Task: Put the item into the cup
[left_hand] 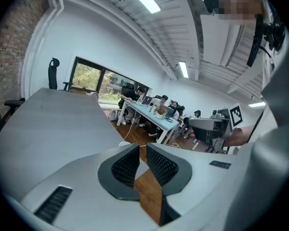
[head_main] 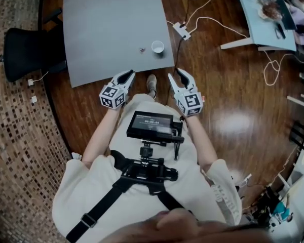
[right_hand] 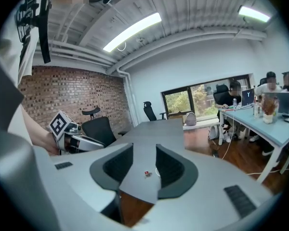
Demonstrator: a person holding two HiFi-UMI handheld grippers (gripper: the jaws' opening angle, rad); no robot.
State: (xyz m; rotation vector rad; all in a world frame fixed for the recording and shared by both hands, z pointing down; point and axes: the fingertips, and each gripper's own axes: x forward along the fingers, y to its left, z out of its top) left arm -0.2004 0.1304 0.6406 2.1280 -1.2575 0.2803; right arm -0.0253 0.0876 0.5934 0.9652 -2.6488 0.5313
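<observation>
Left tongs: the left tongs [head_main: 123, 77] hang short of the table's [head_main: 106, 29] near edge. Their jaws stand a narrow gap apart with nothing between them; in the left gripper view [left_hand: 141, 160] only wooden floor [left_hand: 149, 196] shows through the gap.
Item: the item [head_main: 142, 49] lies on the table ahead of both tongs, a little right of the left pair's line and well apart from either. It is too small to name; the right gripper view shows a reddish and pale speck [right_hand: 147, 173].
Handling of item: it looks very light and probably hard, so it is likely to skid on the smooth top or flick away under a hasty squeeze. A low pinch across its short sides with the jaw tips alone seems best.
Cup: the white cup [head_main: 157, 46] stands upright just right of the item, ahead of the right tongs and slightly to their left. It looks light and easy to knock over.
Right tongs: the right tongs [head_main: 181, 77] also hang short of the table edge, jaws well apart and empty [right_hand: 144, 153], with the item framed far beyond them.
</observation>
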